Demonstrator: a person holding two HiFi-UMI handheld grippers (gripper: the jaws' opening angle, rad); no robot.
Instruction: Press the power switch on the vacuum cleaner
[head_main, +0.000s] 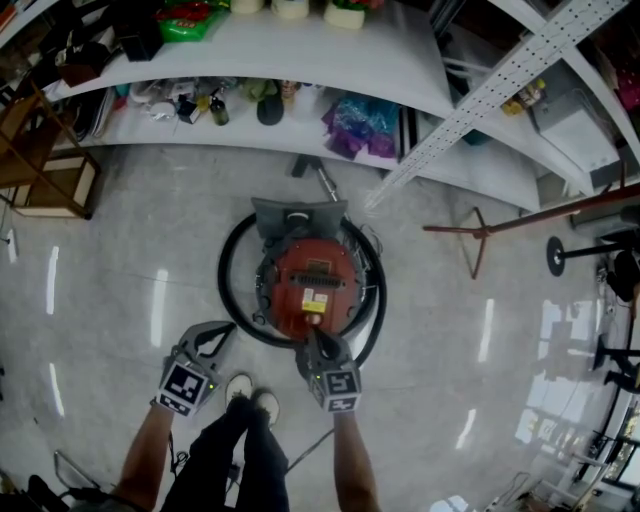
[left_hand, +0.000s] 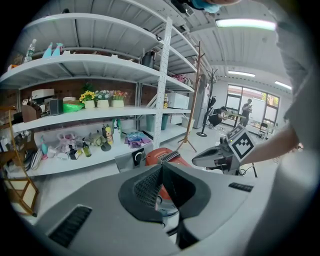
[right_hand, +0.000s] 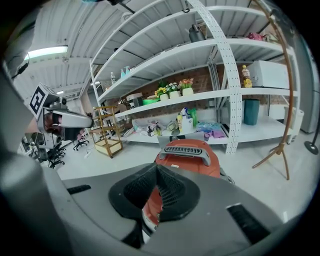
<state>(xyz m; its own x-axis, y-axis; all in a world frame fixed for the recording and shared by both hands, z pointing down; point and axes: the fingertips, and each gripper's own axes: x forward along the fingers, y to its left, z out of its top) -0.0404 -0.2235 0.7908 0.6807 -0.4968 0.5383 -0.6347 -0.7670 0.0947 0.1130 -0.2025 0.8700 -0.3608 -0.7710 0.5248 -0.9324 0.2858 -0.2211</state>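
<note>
A person stands on a glossy pale floor (head_main: 110, 270), seen from above, holding a gripper in each hand. A round red vacuum (head_main: 312, 275) sits on the floor just ahead of the person's shoes (head_main: 252, 392), in the middle of the head view. A black hose (head_main: 228, 290) curls in a ring around it.

The right gripper (head_main: 308, 335) points down over the near edge of the vacuum. Its tip overlaps the red body from above, though contact cannot be confirmed. Its own view shows its two jaws pressed together at the tip, nothing caught between them, with the vacuum's grey handle (right_hand: 187, 149) right ahead. The power switch cannot be picked out in any view.

The left gripper (head_main: 222, 330) hangs to the left of the vacuum, beside the hose and clear of the red body. Its jaws also meet at the tip and hold nothing. Through its view the vacuum lies ahead and slightly right, with the right gripper beyond it.

White shelves (head_main: 300, 50) run behind the vacuum, carrying bottles, potted flowers and a purple bundle. A brown coat stand (head_main: 480, 232) stands to the right.
</note>
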